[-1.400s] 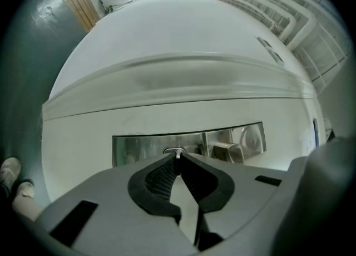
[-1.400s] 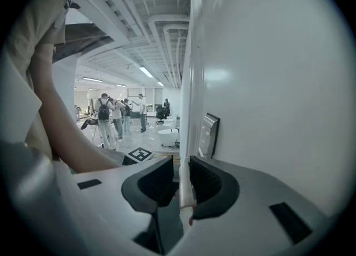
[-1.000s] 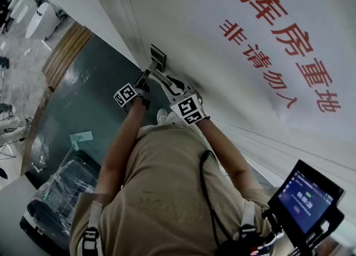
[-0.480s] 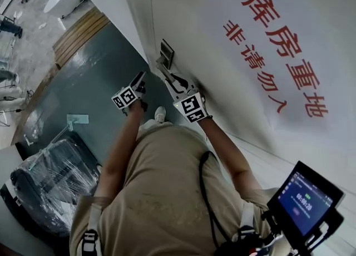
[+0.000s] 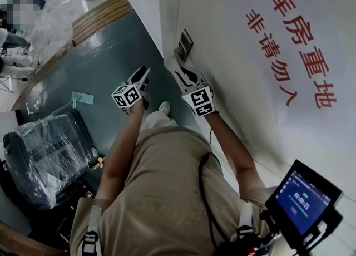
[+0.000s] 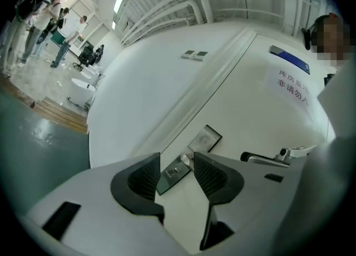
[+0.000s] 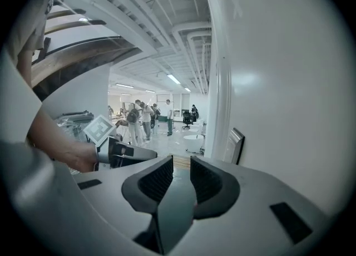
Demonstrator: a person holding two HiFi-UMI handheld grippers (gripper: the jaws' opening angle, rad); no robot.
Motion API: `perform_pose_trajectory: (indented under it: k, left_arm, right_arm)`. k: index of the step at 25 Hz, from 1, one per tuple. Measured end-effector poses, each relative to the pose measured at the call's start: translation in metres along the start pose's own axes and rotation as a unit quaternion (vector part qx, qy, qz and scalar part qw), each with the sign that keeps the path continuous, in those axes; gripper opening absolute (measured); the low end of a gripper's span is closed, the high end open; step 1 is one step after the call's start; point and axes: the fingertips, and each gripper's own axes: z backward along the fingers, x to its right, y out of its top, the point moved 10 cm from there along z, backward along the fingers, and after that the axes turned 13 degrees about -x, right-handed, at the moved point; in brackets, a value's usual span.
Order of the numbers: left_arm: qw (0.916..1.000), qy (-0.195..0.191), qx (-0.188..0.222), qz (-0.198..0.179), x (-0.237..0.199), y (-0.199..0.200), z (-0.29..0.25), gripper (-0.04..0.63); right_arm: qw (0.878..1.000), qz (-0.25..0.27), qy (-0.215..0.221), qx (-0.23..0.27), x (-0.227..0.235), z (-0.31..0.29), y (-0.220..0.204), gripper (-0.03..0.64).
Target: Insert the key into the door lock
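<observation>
Framing the lock [image 6: 171, 173] dead ahead, the left tongs [image 6: 177, 161] gape empty. Right tongs [image 7: 181, 165] (nearer the door [image 7: 278, 93], lock off to their right) stand slightly parted, holding nothing.

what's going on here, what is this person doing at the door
A person stands at a white door with red lettering, holding a two-jaw gripper in each hand. Both grippers are raised toward the lock plate but are short of it. The left gripper has its jaws apart with nothing between them. The right gripper shows a narrow gap between its jaws, also empty. No key shows in any view, so the insertion has not begun.
</observation>
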Motion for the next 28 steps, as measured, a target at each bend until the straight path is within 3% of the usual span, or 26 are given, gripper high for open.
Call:
perform_pose_trajectory:
  k: [7,16,28]
  left_arm:
    - [0.9992,0.021,0.024,-0.025,0.025,-0.011,0.050,0.184]
    - [0.9943,0.062,0.080,-0.034,0.040,-0.019,0.115,0.184]
    - [0.9880,0.101,0.112,-0.033,0.021,-0.021,0.177,0.184]
  right_arm:
    - [0.996,-0.068,0.002,0.059,-0.018,0.010,0.004,0.083]
    - [0.996,-0.053,0.049,0.055,-0.046,-0.005,0.004,0.083]
    - [0.995,-0.032,0.080,0.059,-0.077,-0.028,0.030,0.083]
